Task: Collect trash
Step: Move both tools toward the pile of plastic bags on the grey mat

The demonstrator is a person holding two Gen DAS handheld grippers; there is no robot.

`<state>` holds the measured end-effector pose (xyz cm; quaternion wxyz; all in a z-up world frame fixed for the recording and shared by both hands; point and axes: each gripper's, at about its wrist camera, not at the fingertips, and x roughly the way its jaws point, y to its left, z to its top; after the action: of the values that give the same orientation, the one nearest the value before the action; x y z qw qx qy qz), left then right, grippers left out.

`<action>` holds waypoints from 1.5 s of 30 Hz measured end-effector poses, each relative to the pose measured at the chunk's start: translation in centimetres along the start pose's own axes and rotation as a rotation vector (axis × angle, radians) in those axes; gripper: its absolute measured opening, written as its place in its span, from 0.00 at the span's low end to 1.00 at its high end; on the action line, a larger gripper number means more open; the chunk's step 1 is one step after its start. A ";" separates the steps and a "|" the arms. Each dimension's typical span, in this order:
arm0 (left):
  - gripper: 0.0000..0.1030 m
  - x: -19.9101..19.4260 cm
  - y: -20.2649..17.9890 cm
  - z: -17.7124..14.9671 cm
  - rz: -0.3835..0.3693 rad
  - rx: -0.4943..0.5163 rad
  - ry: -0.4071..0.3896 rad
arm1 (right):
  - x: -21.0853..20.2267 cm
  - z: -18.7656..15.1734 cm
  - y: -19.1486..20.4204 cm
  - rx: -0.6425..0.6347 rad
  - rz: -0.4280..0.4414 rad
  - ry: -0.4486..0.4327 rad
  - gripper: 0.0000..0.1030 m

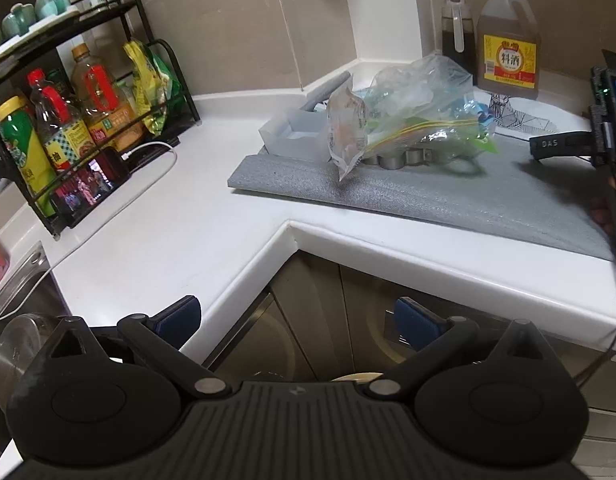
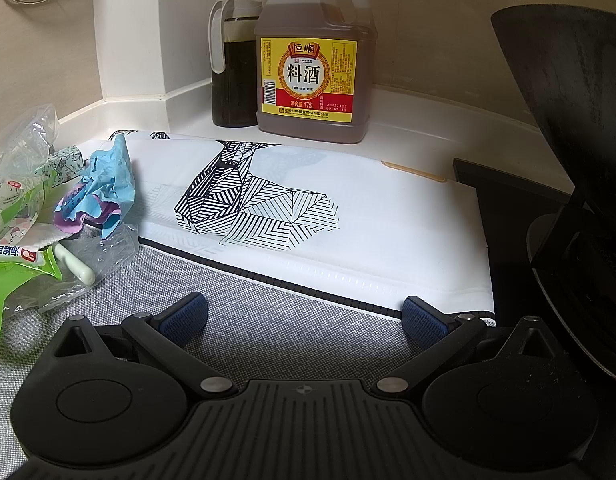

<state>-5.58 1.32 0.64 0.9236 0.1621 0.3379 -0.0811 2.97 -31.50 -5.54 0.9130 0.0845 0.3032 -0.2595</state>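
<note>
- Currently: left gripper (image 1: 296, 322) and right gripper (image 2: 304, 314) spread fully wide, holding nothing.
- Trash pile (image 1: 408, 116) on grey mat (image 1: 428, 196), one o'clock, well apart from left gripper.
- Likely light, crinkly, slippery; pinch bunched plastic bag (image 2: 32, 140), not loose blue wrapper (image 2: 108, 184).

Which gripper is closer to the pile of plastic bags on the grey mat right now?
Right. The right gripper hovers open over the grey mat, the pile of plastic bags just to its left. The left gripper hangs back off the counter edge.
</note>
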 end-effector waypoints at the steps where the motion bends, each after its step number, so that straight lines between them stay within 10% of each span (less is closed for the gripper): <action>1: 1.00 -0.4 0.1 -0.2 -0.001 -0.005 -0.005 | 0.0 0.0 0.0 0.001 0.001 0.000 1.00; 6: 1.00 -1.9 1.1 -1.2 -0.004 -0.041 -0.019 | -3.1 -0.9 0.8 -0.075 0.022 0.018 1.00; 14: 1.00 -3.0 1.8 -2.2 -0.018 -0.020 -0.024 | -20.5 -7.7 2.8 -0.206 0.229 -0.293 1.00; 19: 1.00 -3.2 1.6 -3.0 -0.041 -0.022 -0.014 | -27.1 -10.6 2.9 -0.234 0.313 -0.314 1.00; 45: 1.00 -4.5 2.9 -3.3 -0.085 -0.075 0.010 | -28.6 -11.2 4.0 -0.192 0.394 -0.232 1.00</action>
<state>-10.24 5.42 1.94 0.9231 0.1130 0.3518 -0.1069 -20.11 -12.49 2.59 0.9785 0.0246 0.1973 -0.0547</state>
